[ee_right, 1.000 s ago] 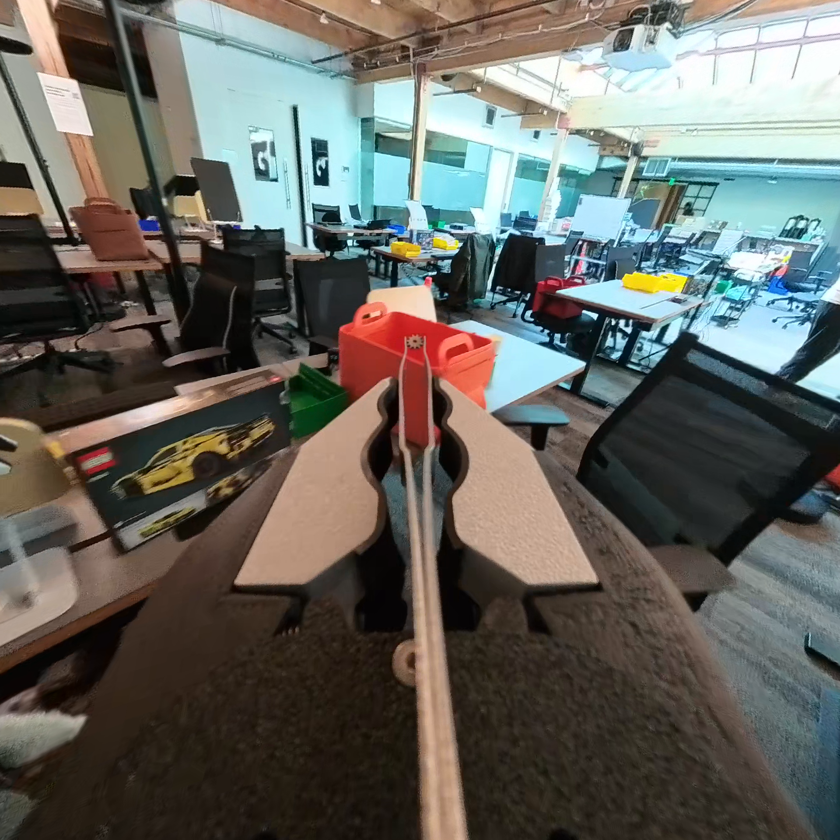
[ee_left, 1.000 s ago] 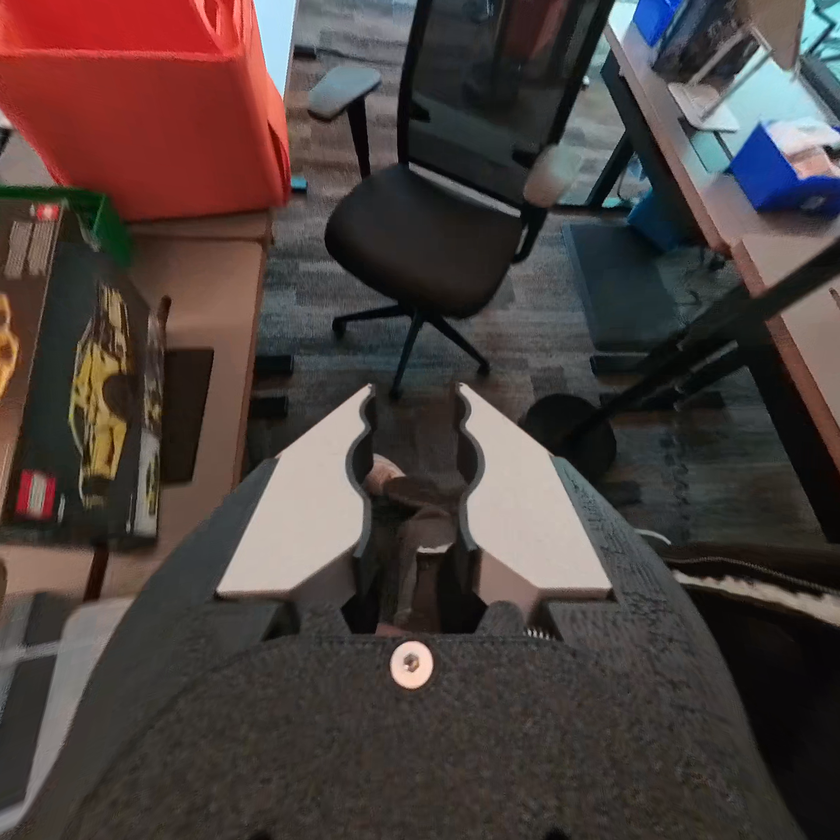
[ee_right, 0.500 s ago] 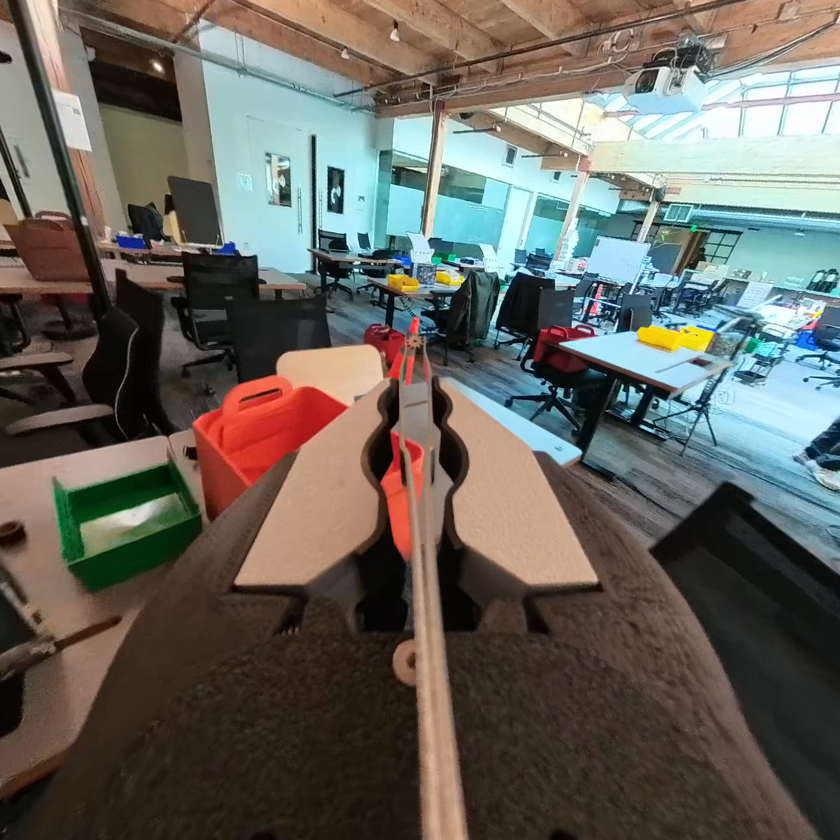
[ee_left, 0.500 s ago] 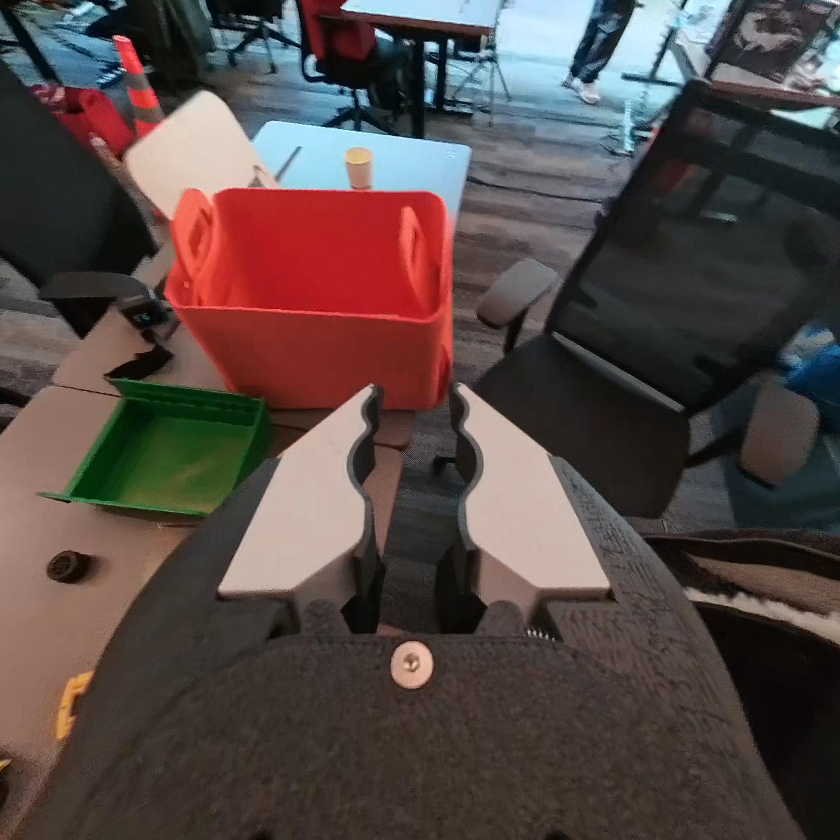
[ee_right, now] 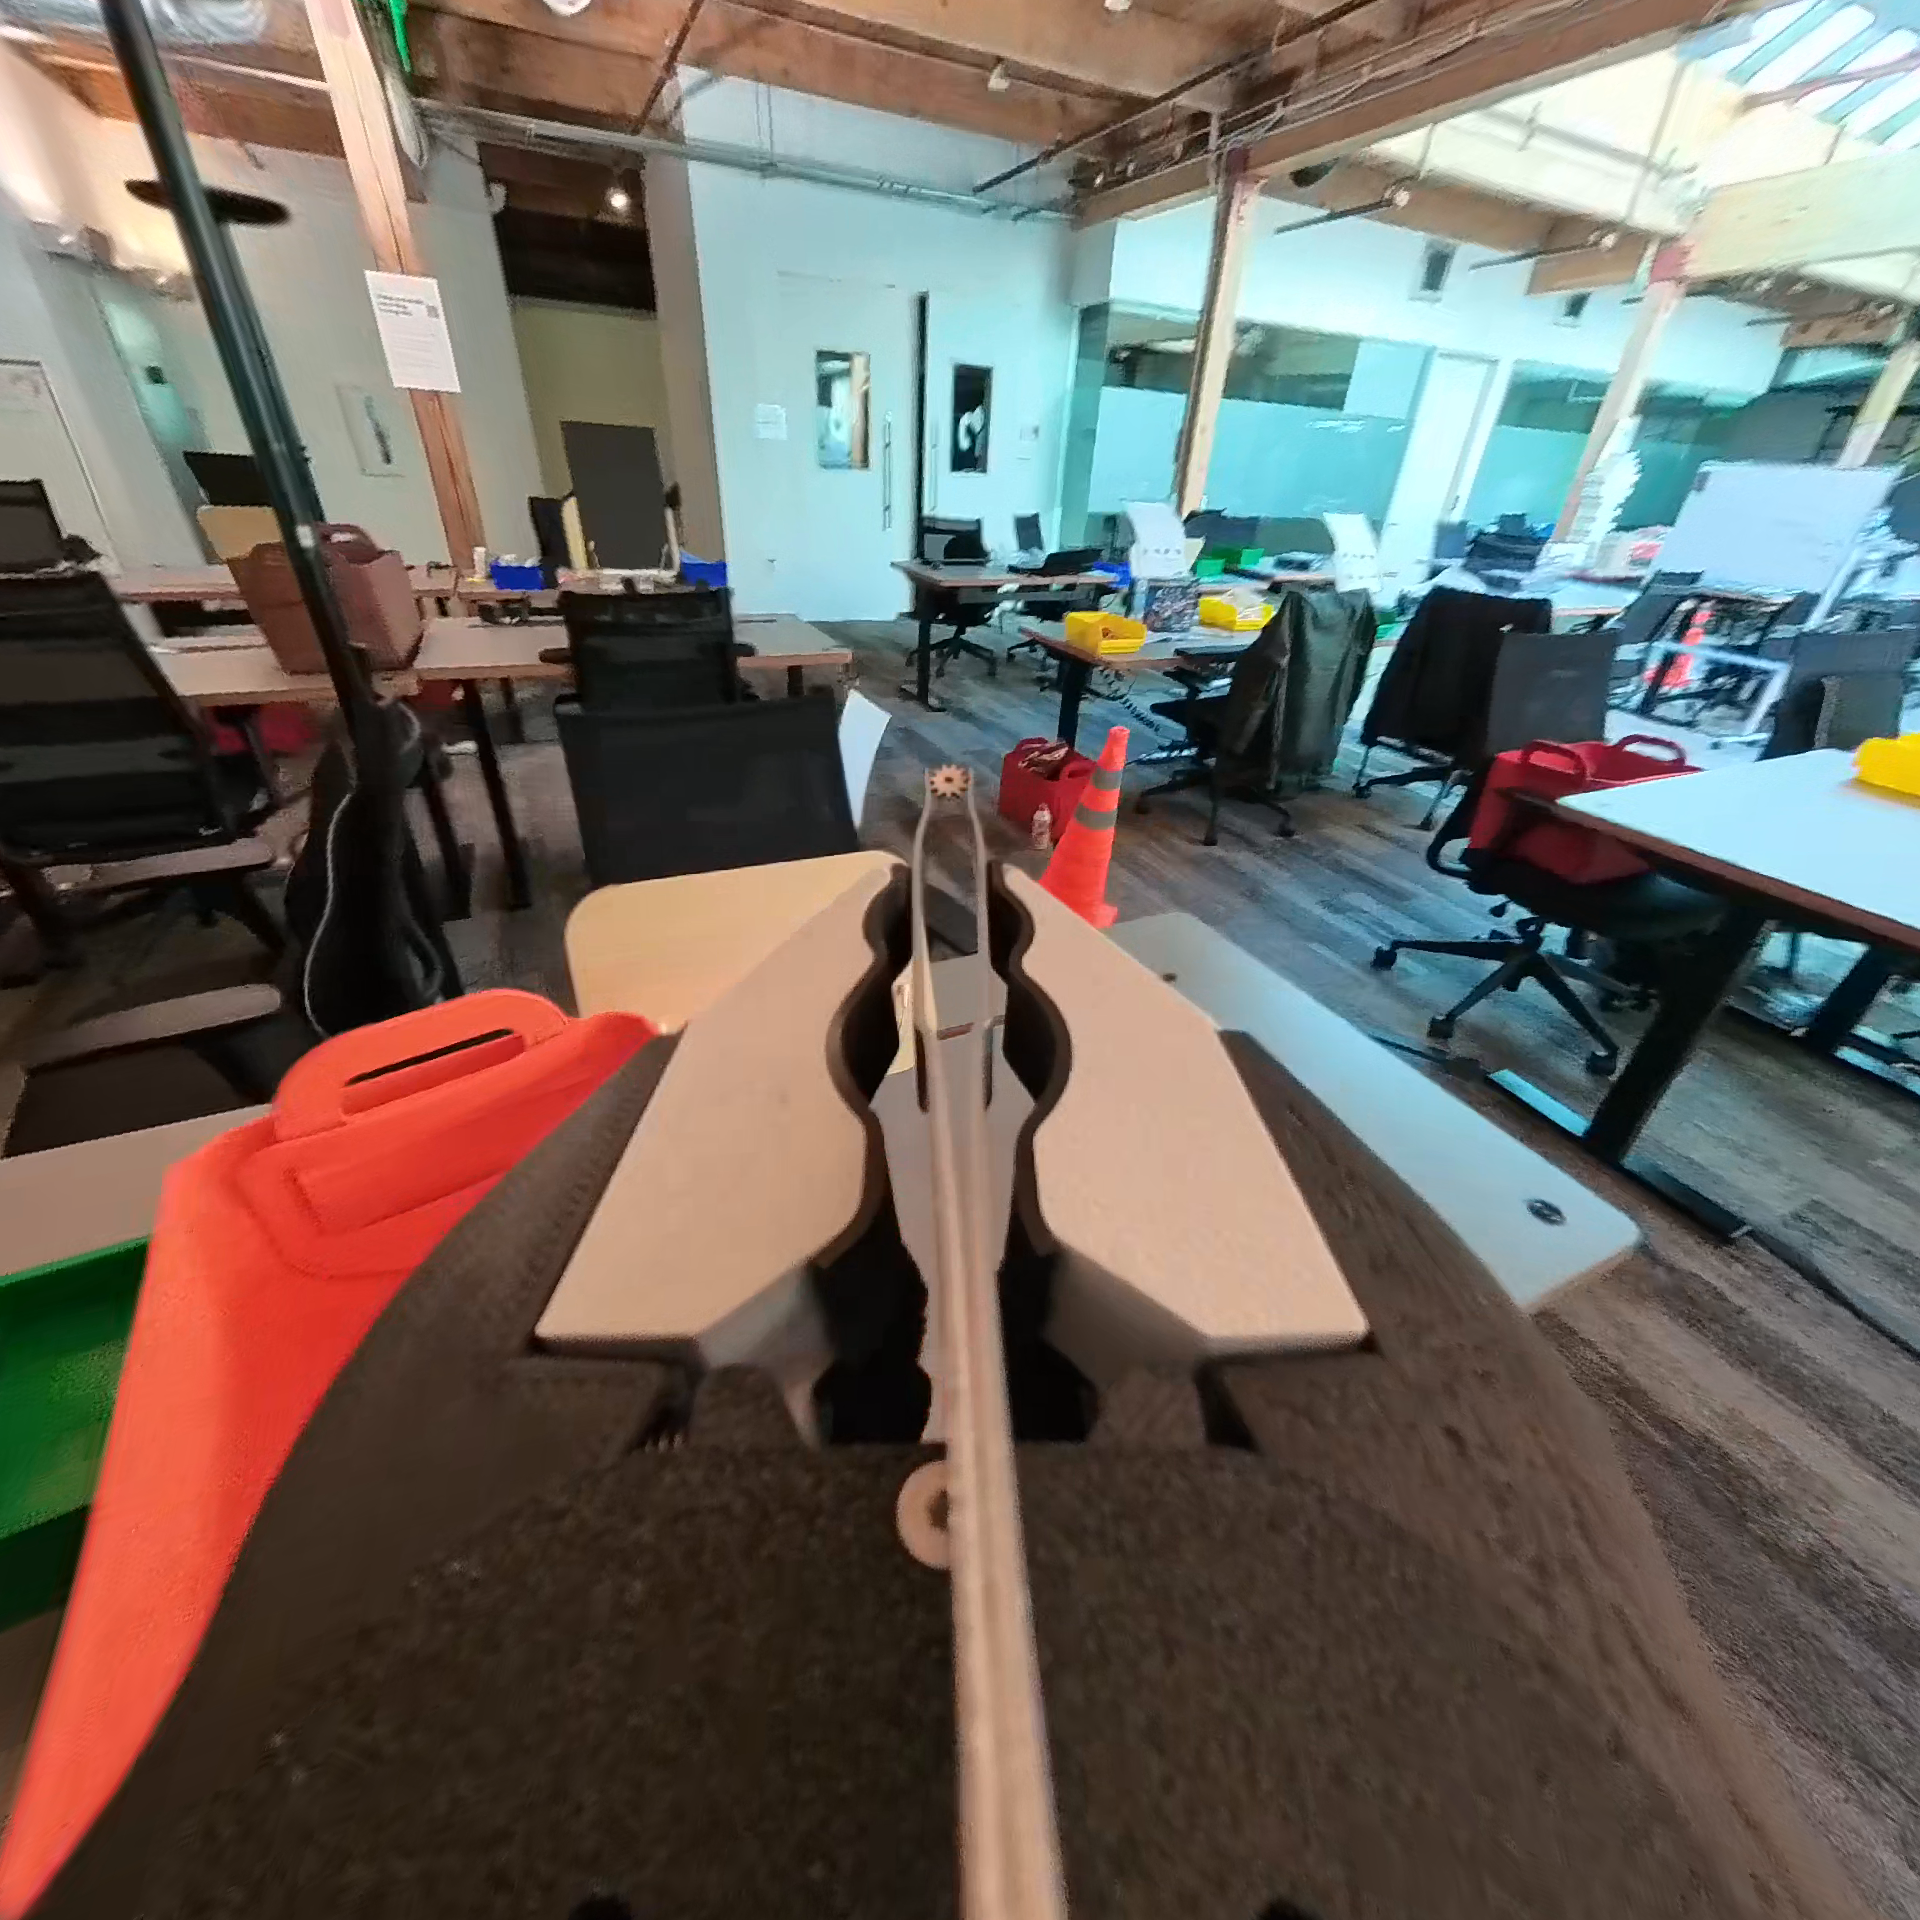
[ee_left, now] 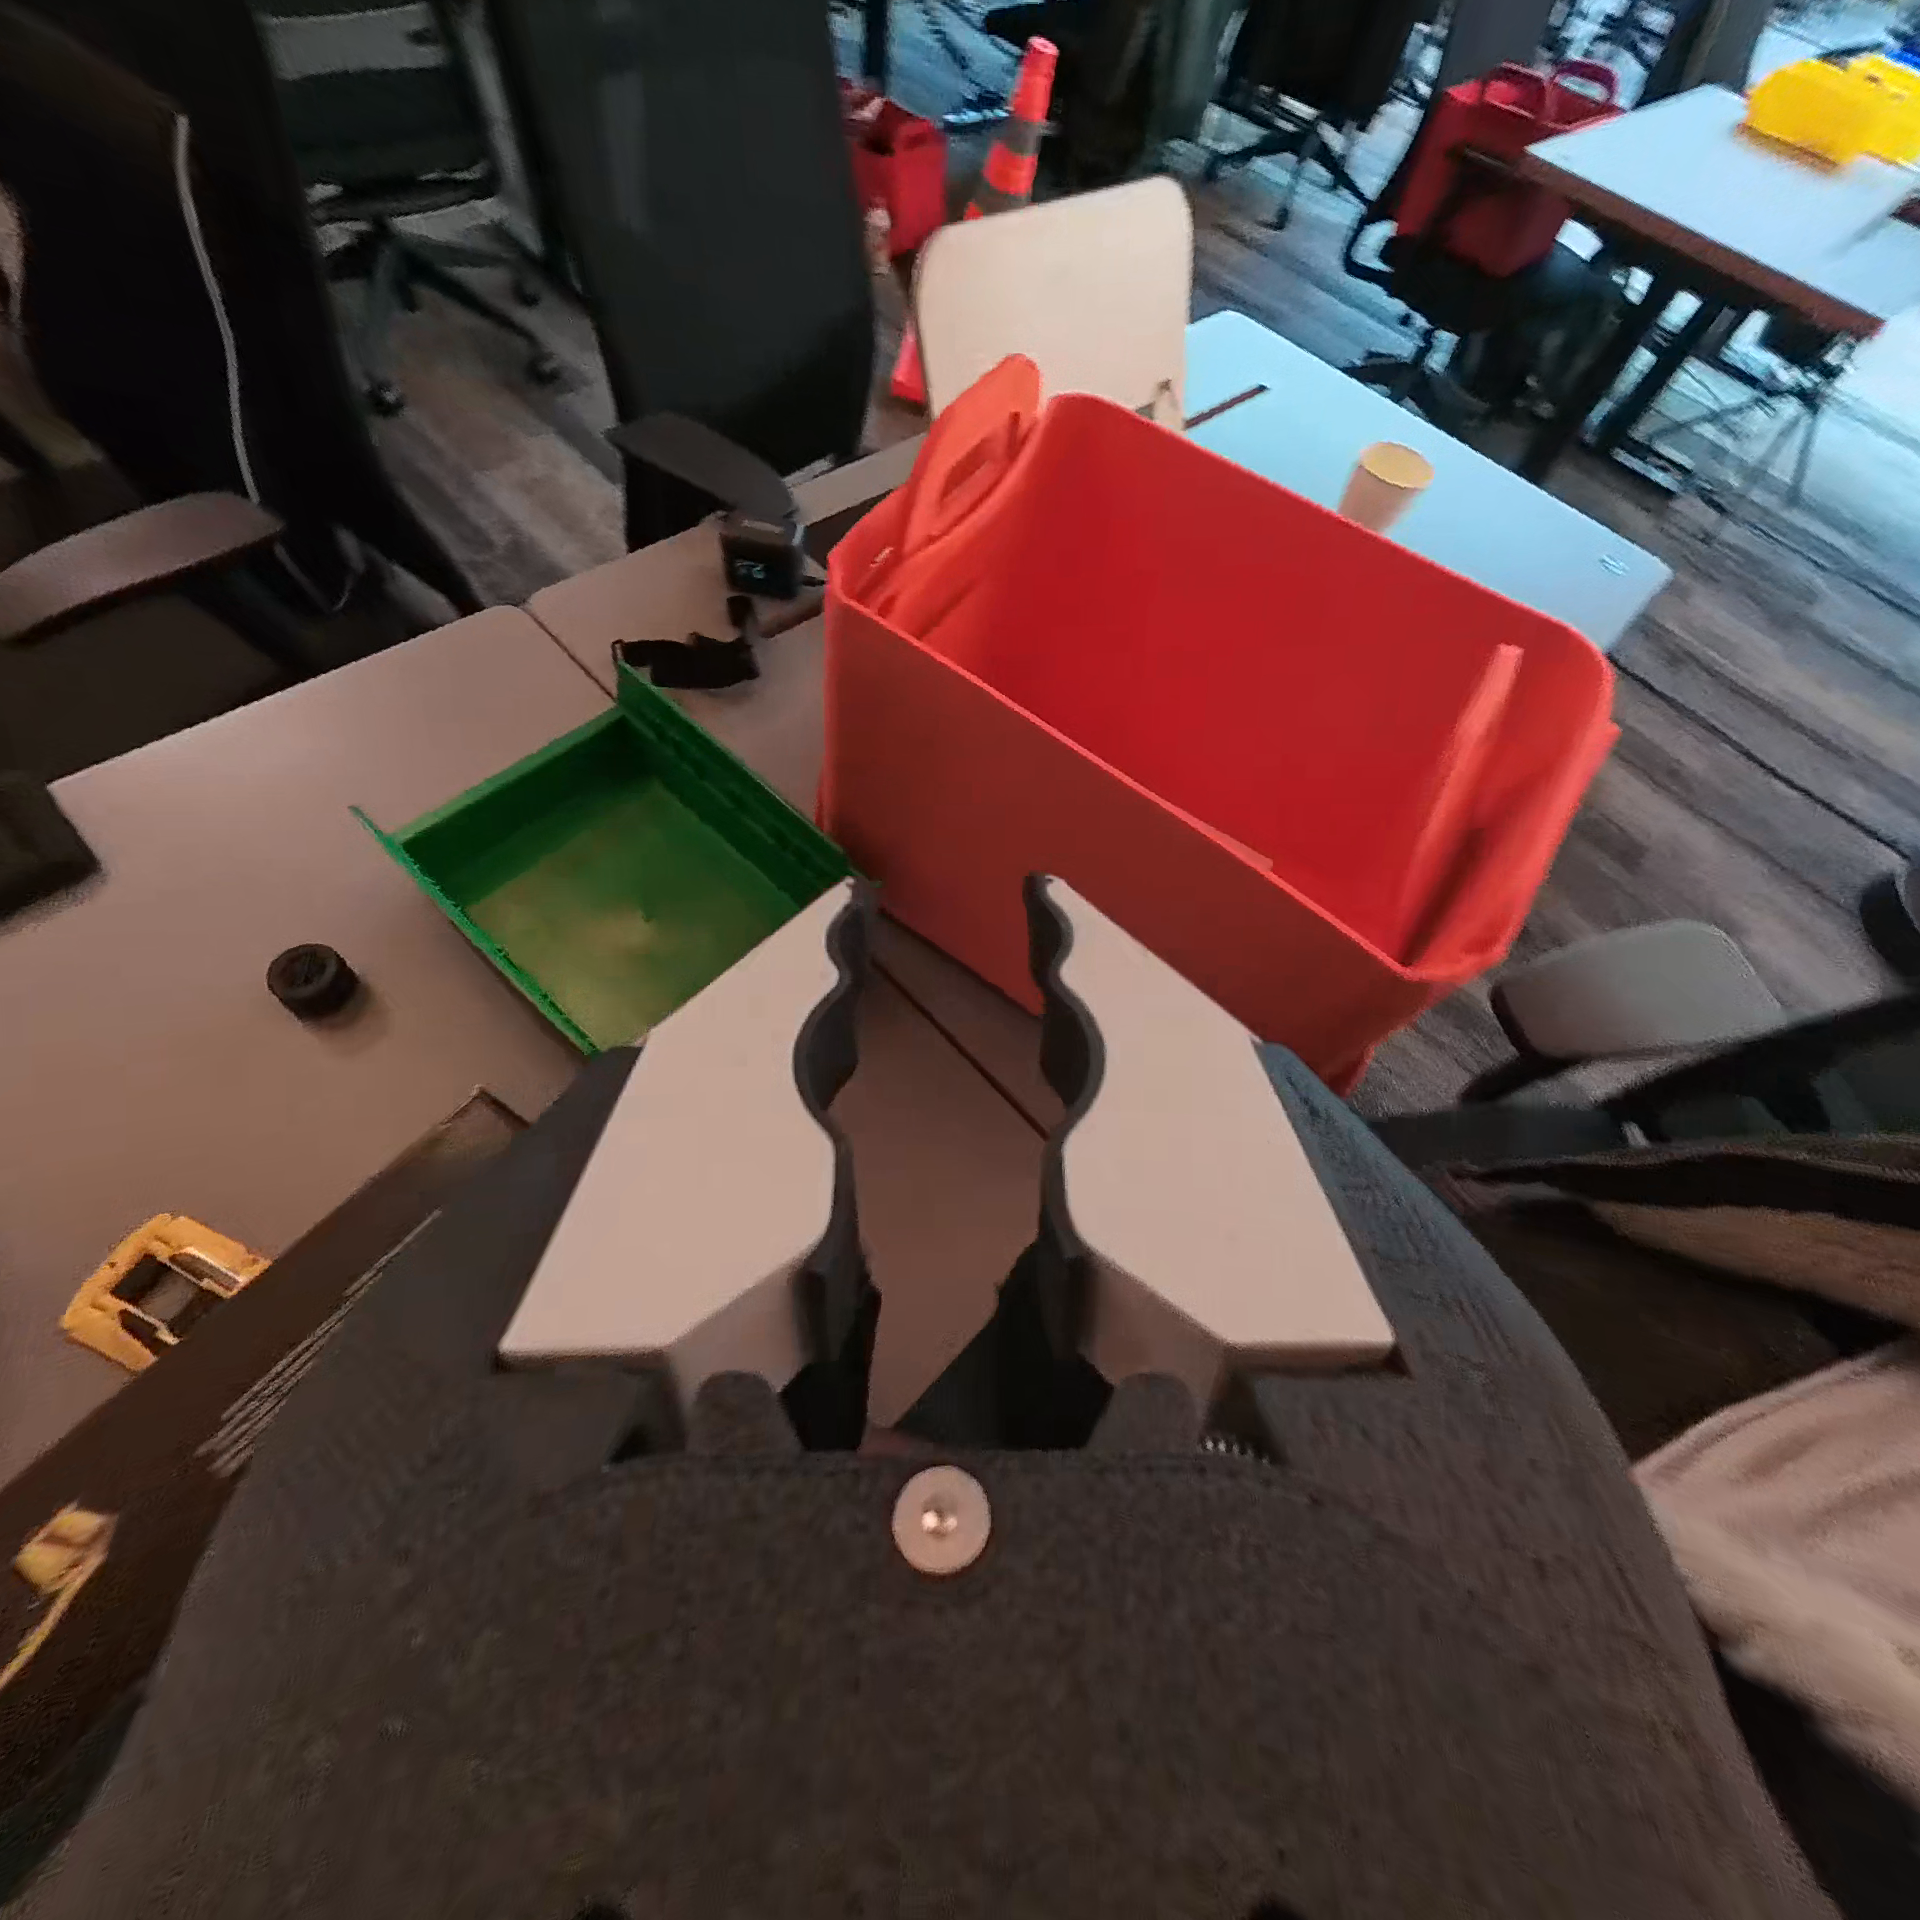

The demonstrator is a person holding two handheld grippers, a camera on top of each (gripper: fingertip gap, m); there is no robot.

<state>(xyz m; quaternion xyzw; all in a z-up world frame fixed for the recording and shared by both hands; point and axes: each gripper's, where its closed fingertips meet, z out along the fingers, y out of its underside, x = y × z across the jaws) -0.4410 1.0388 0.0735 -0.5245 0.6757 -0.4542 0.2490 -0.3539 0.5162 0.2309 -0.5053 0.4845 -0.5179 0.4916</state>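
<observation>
Left gripper [ee_left: 945, 894]: spread apart and empty, above the grey tabletop [ee_left: 187, 914], just before the orange plastic bin [ee_left: 1195, 727].
Green tray [ee_left: 613, 883]: left of that bin, touching it.
Right gripper [ee_right: 948, 883]: clamped on thin metal tweezers [ee_right: 961, 1195], right of the bin [ee_right: 312, 1195].
Small toothed gear [ee_right: 949, 782]: pinched at the tweezer tips.

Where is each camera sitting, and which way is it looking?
Left wrist view: sits on the left gripper, looking down over its open fingers at the table, green tray and orange bin.
Right wrist view: sits on the right gripper, looking level across the office; its fingers clamp tweezers that pinch a tiny gear.
Shared: the orange bin and green tray show in both.
</observation>
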